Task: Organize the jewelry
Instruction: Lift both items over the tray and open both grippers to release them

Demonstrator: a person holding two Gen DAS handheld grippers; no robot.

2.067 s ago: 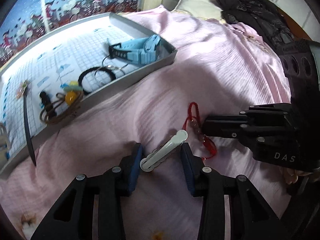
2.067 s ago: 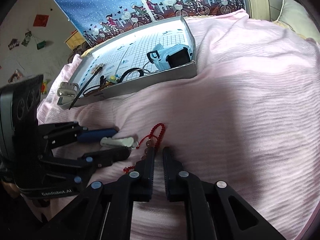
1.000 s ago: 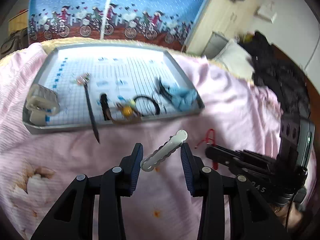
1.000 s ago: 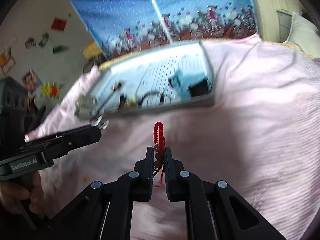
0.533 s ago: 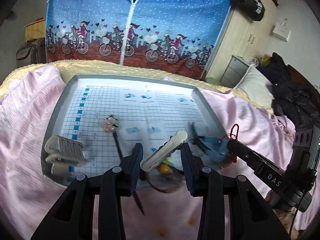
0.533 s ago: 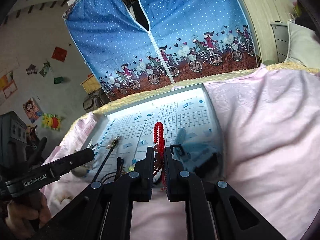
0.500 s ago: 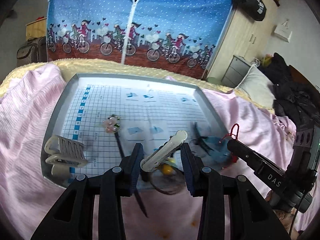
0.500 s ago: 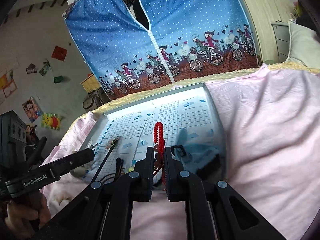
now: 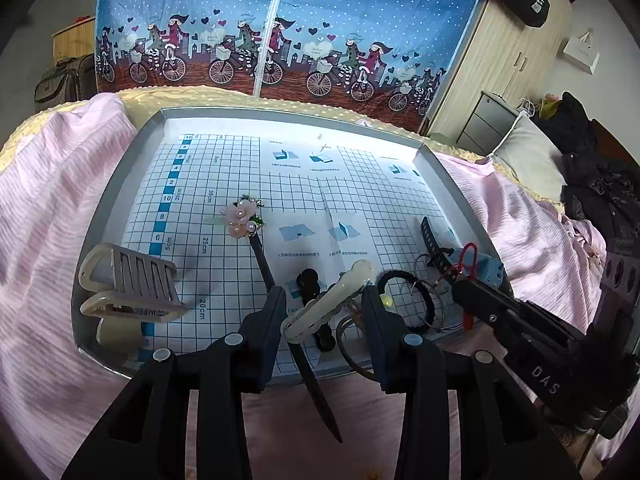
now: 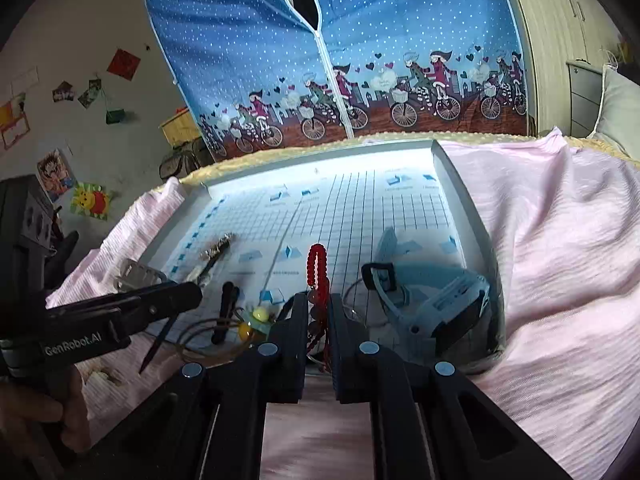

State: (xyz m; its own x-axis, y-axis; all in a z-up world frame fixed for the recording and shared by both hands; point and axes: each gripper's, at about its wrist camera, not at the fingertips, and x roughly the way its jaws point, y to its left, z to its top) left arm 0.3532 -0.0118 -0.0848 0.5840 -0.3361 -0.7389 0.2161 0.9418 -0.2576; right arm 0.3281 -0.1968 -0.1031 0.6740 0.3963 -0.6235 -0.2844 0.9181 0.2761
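Two grippers hang over the near edge of the grey tray [image 9: 120,184], which lies on a pink bedspread [image 9: 48,208]. The left gripper [image 9: 323,312] holds a cream hair clip [image 9: 332,300] between its blue-padded fingers [image 9: 272,320]; the clip sits slantwise in a fairly wide gap, so whether both pads touch it is unclear. The right gripper [image 10: 319,312] has its jaws nearly together, clamped on a red bead bracelet [image 10: 317,268] whose loop stands up above the fingertips, over the tray's near side. Inside the tray, near that same edge, lie a black hair tie [image 9: 408,300], a blue watch [image 10: 440,304], a flowered hair stick [image 9: 244,218] and, at the tray's left end, a grey claw clip [image 9: 132,284]. Beyond the tray's far edge hangs a blue curtain [image 9: 280,20] printed with cyclists.
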